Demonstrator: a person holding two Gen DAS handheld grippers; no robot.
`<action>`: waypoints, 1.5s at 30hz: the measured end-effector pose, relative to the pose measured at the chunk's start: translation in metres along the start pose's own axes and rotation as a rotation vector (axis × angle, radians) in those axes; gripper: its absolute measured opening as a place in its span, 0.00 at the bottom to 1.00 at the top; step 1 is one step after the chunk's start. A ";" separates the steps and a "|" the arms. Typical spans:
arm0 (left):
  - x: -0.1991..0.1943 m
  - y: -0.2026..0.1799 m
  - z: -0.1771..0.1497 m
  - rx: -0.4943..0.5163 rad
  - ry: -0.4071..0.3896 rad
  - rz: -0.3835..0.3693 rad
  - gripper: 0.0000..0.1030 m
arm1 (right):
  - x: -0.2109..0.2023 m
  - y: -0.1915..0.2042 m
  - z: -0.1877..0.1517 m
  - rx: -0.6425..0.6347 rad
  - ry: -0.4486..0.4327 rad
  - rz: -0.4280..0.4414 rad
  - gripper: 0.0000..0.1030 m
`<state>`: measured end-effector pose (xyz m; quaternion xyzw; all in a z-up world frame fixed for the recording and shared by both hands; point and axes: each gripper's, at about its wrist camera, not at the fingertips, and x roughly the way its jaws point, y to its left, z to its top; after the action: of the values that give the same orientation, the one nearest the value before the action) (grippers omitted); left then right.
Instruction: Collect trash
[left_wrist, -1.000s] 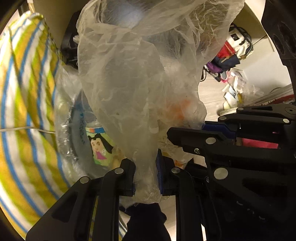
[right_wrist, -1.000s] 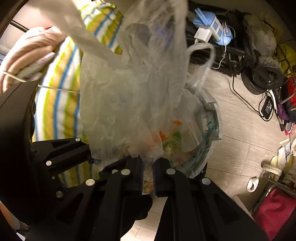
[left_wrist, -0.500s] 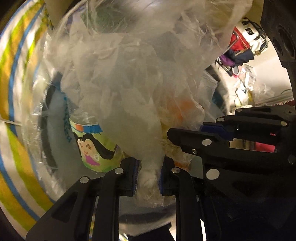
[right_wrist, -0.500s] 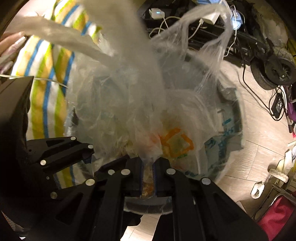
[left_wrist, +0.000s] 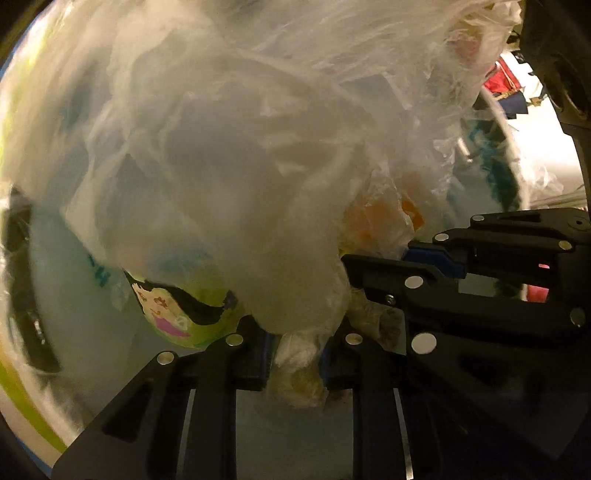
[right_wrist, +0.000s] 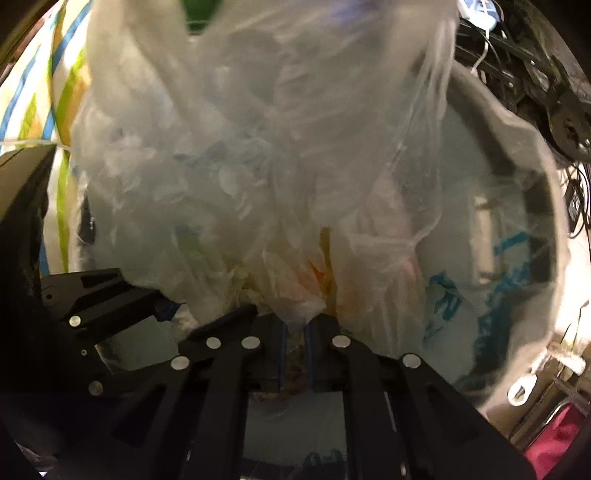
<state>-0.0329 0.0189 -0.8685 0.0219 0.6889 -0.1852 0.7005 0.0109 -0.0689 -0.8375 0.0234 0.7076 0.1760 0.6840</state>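
Note:
A crumpled clear plastic bag of trash (left_wrist: 236, 177) fills both views; it also shows in the right wrist view (right_wrist: 258, 166). My left gripper (left_wrist: 295, 354) is shut on a bunched end of the bag. My right gripper (right_wrist: 295, 343) is shut on another bunched part of the same bag. The bag hangs inside the mouth of a round bin lined with a clear liner printed in blue (right_wrist: 498, 277). A green cup with a cartoon girl (left_wrist: 177, 314) lies in the bin under the bag. The right gripper shows at the right of the left wrist view (left_wrist: 424, 258).
A striped yellow, green and blue cloth (right_wrist: 48, 92) lies left of the bin. Dark cables and wheeled gear (right_wrist: 535, 74) sit on the wood floor beyond it. A red bag (right_wrist: 554, 443) is at the lower right.
Both grippers have moved down with the bag, from above the bin into its mouth. The bin's liner now surrounds the bag. Both grips stay shut.

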 end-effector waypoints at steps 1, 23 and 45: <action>0.001 0.001 0.000 -0.006 0.001 0.001 0.18 | 0.002 0.001 0.001 -0.003 0.002 0.002 0.10; -0.078 -0.024 0.009 -0.063 -0.038 0.081 0.88 | -0.087 0.025 0.001 0.026 -0.087 -0.078 0.75; -0.254 -0.022 0.026 -0.068 -0.191 0.206 0.94 | -0.237 0.047 0.011 0.001 -0.273 -0.147 0.93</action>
<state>-0.0098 0.0497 -0.6151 0.0511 0.6189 -0.0903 0.7785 0.0270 -0.0872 -0.5972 -0.0045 0.6080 0.1204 0.7847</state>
